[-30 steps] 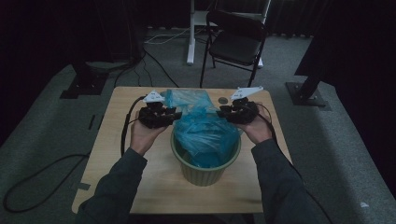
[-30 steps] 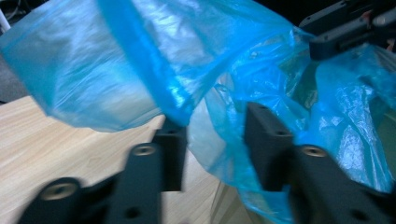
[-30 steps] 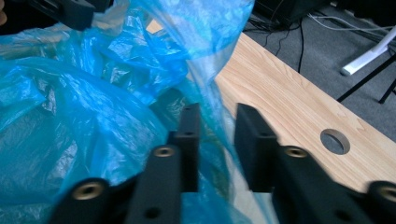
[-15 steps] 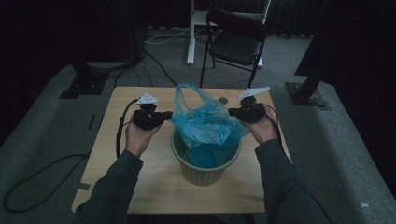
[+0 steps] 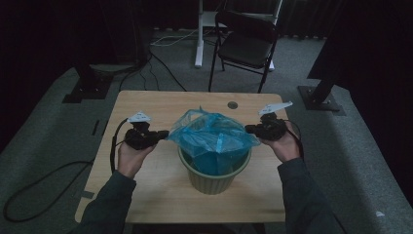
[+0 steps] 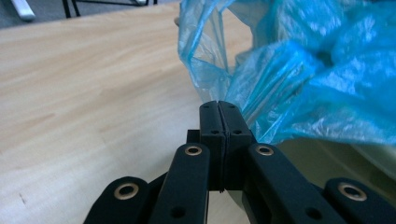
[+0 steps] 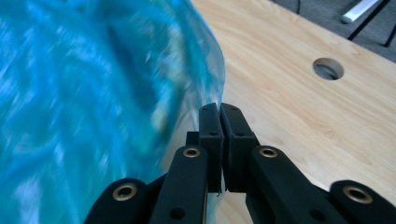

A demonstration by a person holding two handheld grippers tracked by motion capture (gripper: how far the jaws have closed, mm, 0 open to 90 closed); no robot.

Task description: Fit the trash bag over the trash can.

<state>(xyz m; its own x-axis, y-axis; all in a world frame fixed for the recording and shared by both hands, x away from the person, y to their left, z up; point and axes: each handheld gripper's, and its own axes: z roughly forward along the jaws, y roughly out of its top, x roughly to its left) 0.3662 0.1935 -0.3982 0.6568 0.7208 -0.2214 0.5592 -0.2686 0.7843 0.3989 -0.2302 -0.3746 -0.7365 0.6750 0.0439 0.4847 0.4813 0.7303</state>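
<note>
A crumpled blue plastic bag (image 5: 212,136) sits in a pale green bin (image 5: 214,178) at the middle of the wooden table (image 5: 160,102). My left gripper (image 5: 165,132) is at the bag's left edge, and in the left gripper view its jaws (image 6: 219,105) are pressed together on a fold of the blue film (image 6: 303,79). My right gripper (image 5: 248,129) is at the bag's right edge. Its jaws (image 7: 219,108) pinch the thin film (image 7: 84,93) with barely a slit between the pads. The bag's mouth is stretched sideways between the two grippers, above the bin's rim.
A round cable hole (image 5: 232,105) lies in the tabletop behind the bin, also seen from the right gripper (image 7: 328,68). A black folding chair (image 5: 246,46) and stand bases sit on the carpet beyond the table. Bare wood lies to the left and right of the bin.
Both grippers closed on the bag's edges, then moved apart and lower. The bag's mouth, bunched a second ago, is now spread wide over the bin.
</note>
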